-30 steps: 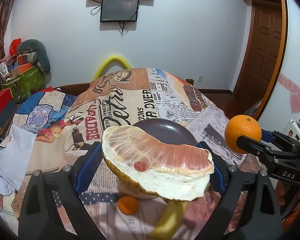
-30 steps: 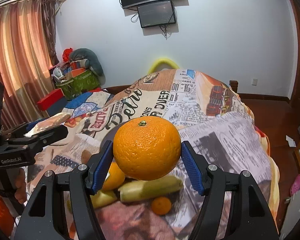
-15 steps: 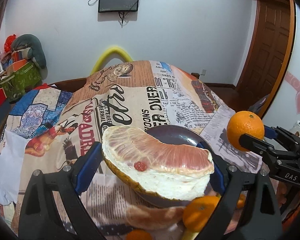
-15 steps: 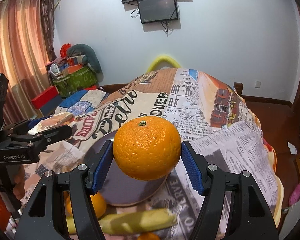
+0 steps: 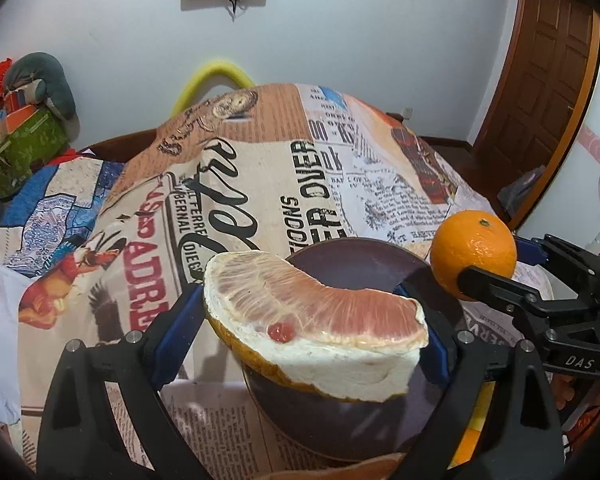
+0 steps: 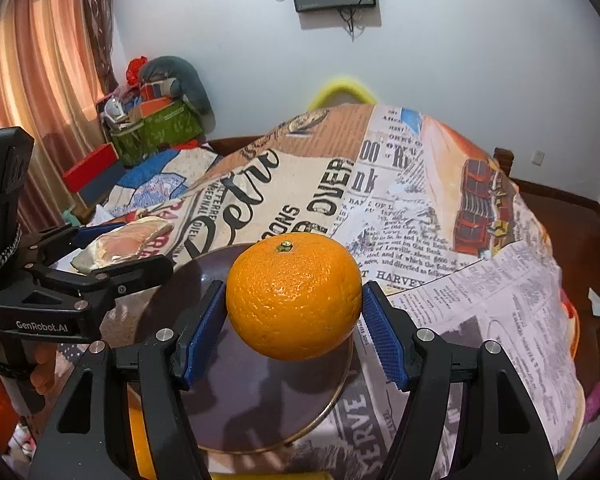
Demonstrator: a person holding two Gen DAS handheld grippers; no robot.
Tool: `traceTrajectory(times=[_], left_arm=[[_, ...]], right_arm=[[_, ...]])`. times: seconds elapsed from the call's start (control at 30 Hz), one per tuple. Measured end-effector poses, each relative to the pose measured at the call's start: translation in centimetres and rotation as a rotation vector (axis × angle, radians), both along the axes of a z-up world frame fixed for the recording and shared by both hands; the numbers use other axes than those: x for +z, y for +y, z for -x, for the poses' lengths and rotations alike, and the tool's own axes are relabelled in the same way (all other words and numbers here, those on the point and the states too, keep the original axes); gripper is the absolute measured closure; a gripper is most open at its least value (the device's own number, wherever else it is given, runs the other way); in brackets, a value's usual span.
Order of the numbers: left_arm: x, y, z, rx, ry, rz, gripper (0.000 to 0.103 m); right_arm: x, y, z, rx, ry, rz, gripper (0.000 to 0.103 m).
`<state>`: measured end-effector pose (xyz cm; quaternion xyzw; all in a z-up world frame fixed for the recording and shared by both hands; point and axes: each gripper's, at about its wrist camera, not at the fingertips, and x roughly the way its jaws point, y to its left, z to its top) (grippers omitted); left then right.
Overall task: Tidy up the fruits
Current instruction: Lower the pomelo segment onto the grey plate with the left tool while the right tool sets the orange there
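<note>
My left gripper (image 5: pixel 300 336) is shut on a pink pomelo wedge (image 5: pixel 320 320) with white pith, held above the near part of a dark purple plate (image 5: pixel 360 256). My right gripper (image 6: pixel 294 324) is shut on a whole orange (image 6: pixel 294 296), held above the same plate (image 6: pixel 260 400). In the left wrist view the orange (image 5: pixel 474 258) hangs at the plate's right rim. In the right wrist view the pomelo wedge (image 6: pixel 126 242) sits left of the plate in the left gripper (image 6: pixel 112 254).
The plate stands on a table under a newspaper-print cloth (image 5: pixel 260 184). More orange fruit (image 6: pixel 138 440) lies at the plate's near edge, mostly hidden. Boxes and bags (image 6: pixel 156 124) stack at the far left; a wooden door (image 5: pixel 540 80) is at the right.
Both grippers have moved forward over the table with their fruit. The plate now lies right under them, and the loose fruits have slid out of view below.
</note>
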<state>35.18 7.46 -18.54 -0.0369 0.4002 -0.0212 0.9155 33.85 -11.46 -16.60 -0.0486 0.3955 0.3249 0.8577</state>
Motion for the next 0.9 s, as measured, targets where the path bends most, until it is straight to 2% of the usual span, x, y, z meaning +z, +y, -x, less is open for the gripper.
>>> traceTrajectory(times=[0.23, 0.5, 0.7, 0.9], left_arm=[[-1.3, -0.4, -1.2, -0.045, 0.058, -0.045, 0.009], [-2.9, -0.6, -2.7, -0.081, 0.143, -0.024, 0.009], [-3.3, -0.6, -2.8, -0.088, 0.158, -0.023, 0.008], [-3.0, -0.5, -2.5, -0.108, 0.14, 0.016, 0.008]], right_arm=[[-1.6, 0.7, -1.3, 0.026, 0.068, 0.04, 0.038], [-2.3, 0.9, -1.9, 0.046, 0.105, 0.062, 0.038], [-3.1, 0.9, -2.3, 0.053, 0.158, 0.053, 0.037], [-1.0, 0.7, -2.0, 0.058, 0.101, -0.004, 0.036]])
